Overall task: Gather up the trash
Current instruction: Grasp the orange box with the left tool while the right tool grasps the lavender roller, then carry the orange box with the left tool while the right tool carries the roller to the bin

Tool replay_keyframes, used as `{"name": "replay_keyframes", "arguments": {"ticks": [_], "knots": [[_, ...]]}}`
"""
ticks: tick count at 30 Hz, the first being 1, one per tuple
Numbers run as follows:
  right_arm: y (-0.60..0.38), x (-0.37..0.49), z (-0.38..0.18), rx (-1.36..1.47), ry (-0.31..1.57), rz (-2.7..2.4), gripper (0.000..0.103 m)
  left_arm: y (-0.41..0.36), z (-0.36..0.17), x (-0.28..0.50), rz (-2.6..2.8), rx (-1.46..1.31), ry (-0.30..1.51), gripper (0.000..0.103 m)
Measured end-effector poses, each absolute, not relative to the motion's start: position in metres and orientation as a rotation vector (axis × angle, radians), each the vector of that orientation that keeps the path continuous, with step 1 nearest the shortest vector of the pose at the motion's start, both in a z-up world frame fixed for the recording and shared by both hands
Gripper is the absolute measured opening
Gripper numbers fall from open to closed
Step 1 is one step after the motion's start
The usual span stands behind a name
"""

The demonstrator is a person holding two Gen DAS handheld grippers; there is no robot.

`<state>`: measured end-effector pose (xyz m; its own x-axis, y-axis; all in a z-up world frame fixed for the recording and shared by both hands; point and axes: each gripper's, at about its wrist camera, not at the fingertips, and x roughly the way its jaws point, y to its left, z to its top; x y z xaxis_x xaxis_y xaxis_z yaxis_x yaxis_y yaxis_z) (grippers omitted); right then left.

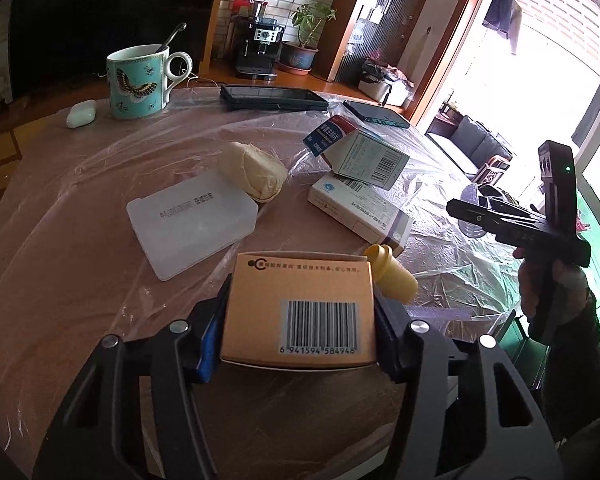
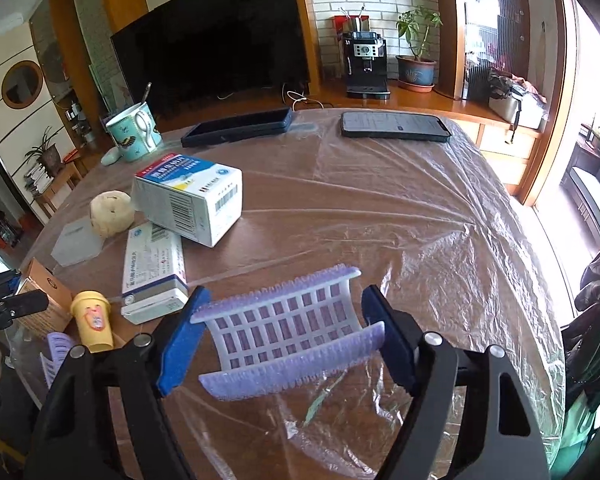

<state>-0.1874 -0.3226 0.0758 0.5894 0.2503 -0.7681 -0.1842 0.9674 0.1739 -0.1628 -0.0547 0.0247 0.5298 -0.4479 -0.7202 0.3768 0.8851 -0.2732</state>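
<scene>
While the left hand-held gripper (image 1: 298,320) clamps the orange box (image 1: 298,308) & the right hand-held gripper (image 2: 288,340) grips a purple hair roller (image 2: 288,328), 2 med boxes (image 2: 188,200), yellow cup (image 2: 92,320) & wad (image 2: 112,208) near that box are left on the counter (image 2: 420,220); prob early

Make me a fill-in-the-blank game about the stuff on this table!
1. The left tool is shut on a tan box with a black ____ printed on it.
2. The right tool is holding a ____ hair roller.
3. A ____ is painted on the teal mug.
4. The small cup lying next to the tan box is ____.

Missing words: barcode; purple; butterfly; yellow
</scene>
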Motion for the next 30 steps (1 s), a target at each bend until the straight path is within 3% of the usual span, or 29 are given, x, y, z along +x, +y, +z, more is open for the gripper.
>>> {"name": "replay_keyframes", "arguments": {"ticks": [30], "knots": [[-0.284, -0.251, 0.112, 0.088, 0.875, 0.331, 0.077, -0.047, 0.061, -0.219, -0.441, -0.084, 0.782, 0.058]]}}
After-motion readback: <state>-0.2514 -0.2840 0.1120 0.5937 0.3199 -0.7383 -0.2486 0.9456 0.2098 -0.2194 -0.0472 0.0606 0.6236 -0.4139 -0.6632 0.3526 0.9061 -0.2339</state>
